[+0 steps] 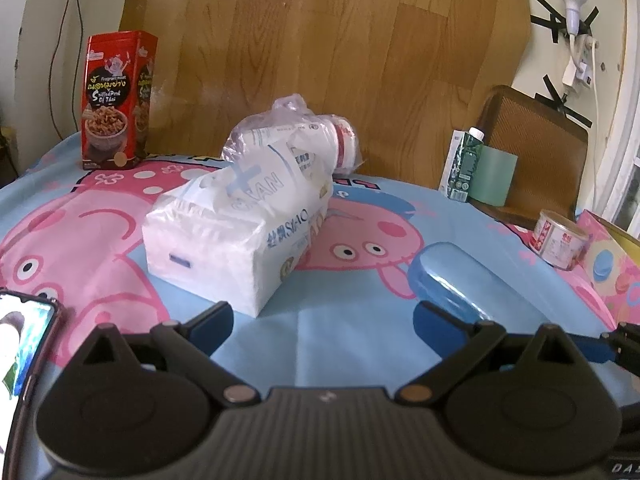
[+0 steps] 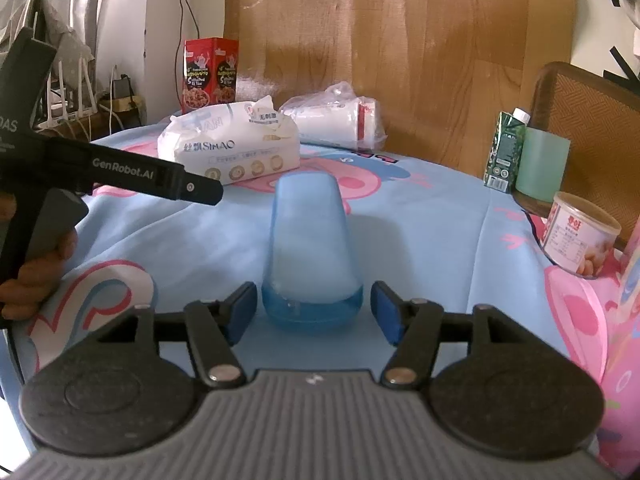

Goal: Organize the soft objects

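Right wrist view: the right claw stands wide, its blue pads on either side of the near end of a blue glasses case that lies lengthwise on the cartoon-print cloth; a gap shows on both sides, so the pads do not press on it. The tissue pack lies farther back on the left, and a bagged white roll lies just behind it. A red snack box stands upright at the far edge. On the right stand a green carton and a tin can. Left wrist view: the left claw is also wide and holds nothing, with the tissue pack just ahead of its left finger and the case near its right finger. A phone lies at the left edge.
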Motion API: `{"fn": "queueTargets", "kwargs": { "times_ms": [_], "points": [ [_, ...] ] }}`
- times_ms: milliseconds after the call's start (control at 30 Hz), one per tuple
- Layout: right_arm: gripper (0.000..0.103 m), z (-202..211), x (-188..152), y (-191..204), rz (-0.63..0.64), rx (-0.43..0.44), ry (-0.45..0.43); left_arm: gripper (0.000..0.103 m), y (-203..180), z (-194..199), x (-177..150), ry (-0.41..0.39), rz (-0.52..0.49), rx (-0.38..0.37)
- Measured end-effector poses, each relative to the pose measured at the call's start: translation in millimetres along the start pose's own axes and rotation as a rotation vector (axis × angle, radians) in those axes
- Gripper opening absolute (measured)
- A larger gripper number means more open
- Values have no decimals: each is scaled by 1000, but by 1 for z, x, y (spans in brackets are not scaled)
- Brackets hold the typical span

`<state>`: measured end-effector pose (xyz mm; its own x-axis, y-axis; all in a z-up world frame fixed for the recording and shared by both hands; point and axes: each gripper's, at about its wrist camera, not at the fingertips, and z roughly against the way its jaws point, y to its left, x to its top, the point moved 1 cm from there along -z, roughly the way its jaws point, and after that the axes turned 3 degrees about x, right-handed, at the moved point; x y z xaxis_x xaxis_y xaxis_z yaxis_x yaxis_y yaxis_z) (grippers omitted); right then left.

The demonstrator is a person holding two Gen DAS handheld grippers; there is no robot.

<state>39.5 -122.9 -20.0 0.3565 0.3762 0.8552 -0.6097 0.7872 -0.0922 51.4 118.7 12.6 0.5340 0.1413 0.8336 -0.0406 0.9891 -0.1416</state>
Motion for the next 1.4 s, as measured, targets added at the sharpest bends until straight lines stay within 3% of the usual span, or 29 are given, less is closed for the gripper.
{"fn": "queueTargets", "kwargs": {
  "times_ms": [400,533,667,933,1033,1067,1100,1167,1333,1400],
  "points": [
    [65,-2,1,1,-24,0,2,100,1,-2,0,14,6,-25],
    [66,-8,5,-4,-60,38,17,100,5,-2,0,15,25,-30],
    [56,-12,9,-3,-75,57,21,100,5,-2,1,14,28,-32],
    [56,43,-20,-22,-20,122,46,103,2,-1,1,15,2,-70],
    [57,80,-42,-44,-66,96,48,102,-12,-2,0,43,-65,-81],
    [60,94,-49,-52,-93,90,45,102,-18,-1,-1,39,-93,-73],
    [69,107,-55,-59,-116,63,35,102,-25,1,-1,26,-117,-64],
    [73,132,-65,-70,-158,3,-4,102,-33,5,-2,15,-107,-86],
    [71,195,-90,-102,-305,-110,-102,103,-63,8,-1,32,-42,-206],
    [62,209,-101,-118,-355,-198,-114,103,-80,10,1,27,-62,-229]
  ]
}}
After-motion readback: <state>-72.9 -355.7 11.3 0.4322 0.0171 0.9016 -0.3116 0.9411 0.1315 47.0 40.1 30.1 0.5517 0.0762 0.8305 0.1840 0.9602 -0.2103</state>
